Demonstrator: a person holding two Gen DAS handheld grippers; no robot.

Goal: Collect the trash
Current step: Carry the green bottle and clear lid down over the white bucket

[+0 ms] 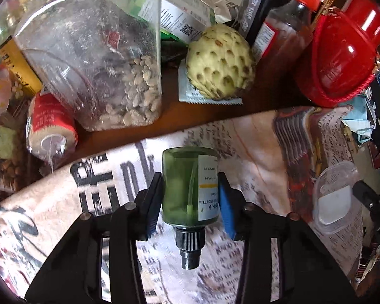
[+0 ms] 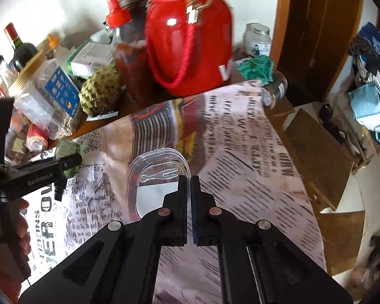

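Observation:
A small green bottle (image 1: 182,185) with a white label and a black screw neck lies between the fingers of my left gripper (image 1: 190,202). Both pads press on its sides, so the gripper is shut on it, over the newspaper-print cloth (image 1: 253,131). In the right wrist view the same bottle (image 2: 68,149) shows at the left by that gripper's black body. My right gripper (image 2: 191,185) is shut, with the rim of a clear plastic lid (image 2: 157,172) pinched between its pads. In the left wrist view the lid (image 1: 334,197) shows at the right edge, with a black finger (image 1: 364,195) on it.
Behind the cloth, on the brown table, stand a big clear jar of nuts (image 1: 93,58), a custard apple (image 1: 220,60), a sauce bottle with a red cap (image 1: 291,33) and a red flask (image 1: 342,58). A small red-labelled bottle (image 1: 50,126) lies at the left. Cardboard boxes (image 2: 316,152) stand at the right.

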